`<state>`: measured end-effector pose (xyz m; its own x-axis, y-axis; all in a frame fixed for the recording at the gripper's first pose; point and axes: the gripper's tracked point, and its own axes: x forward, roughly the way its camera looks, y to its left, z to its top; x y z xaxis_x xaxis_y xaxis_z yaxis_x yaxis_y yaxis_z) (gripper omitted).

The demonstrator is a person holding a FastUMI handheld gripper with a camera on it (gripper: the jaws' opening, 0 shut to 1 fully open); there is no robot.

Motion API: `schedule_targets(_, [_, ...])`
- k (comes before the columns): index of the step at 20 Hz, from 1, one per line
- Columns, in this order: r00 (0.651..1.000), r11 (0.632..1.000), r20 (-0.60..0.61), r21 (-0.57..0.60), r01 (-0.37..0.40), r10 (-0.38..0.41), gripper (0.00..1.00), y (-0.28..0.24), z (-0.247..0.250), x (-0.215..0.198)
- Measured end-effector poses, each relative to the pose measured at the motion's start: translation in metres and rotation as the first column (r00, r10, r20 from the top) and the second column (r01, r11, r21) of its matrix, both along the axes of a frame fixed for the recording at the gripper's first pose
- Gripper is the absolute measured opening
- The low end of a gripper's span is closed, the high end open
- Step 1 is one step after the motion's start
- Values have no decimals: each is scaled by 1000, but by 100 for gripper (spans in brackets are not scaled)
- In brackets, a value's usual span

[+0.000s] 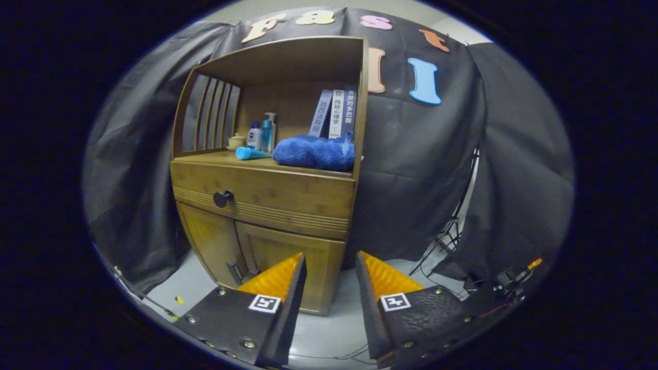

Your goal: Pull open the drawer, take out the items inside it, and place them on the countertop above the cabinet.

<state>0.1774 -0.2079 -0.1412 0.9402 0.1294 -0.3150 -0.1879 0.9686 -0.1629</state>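
Observation:
A wooden cabinet (267, 216) stands ahead of me and to the left. Its drawer (288, 198) is closed, with a dark round knob (223, 198) at the left part of its front. On the countertop (216, 158) above it lie a blue towel (316, 151) and a light blue tube (250, 153). My gripper (330, 259) is open, held back from the cabinet, low and to the right of the knob, with nothing between its fingers. What is inside the drawer is hidden.
At the back of the countertop stand a small jar (236, 141), two bottles (260, 135) and three books (335, 113). Two cabinet doors (267, 257) sit below the drawer. A stand's legs (444, 236) and cables (504, 282) are on the floor to the right.

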Motion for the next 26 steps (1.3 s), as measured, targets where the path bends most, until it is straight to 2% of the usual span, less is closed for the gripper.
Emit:
schedule_targets(21, [1000, 999, 13, 35, 24, -24, 56, -9, -1, 4])
schedule_targets(26, [997, 998, 53, 46, 46, -48, 56, -20, 4, 2])
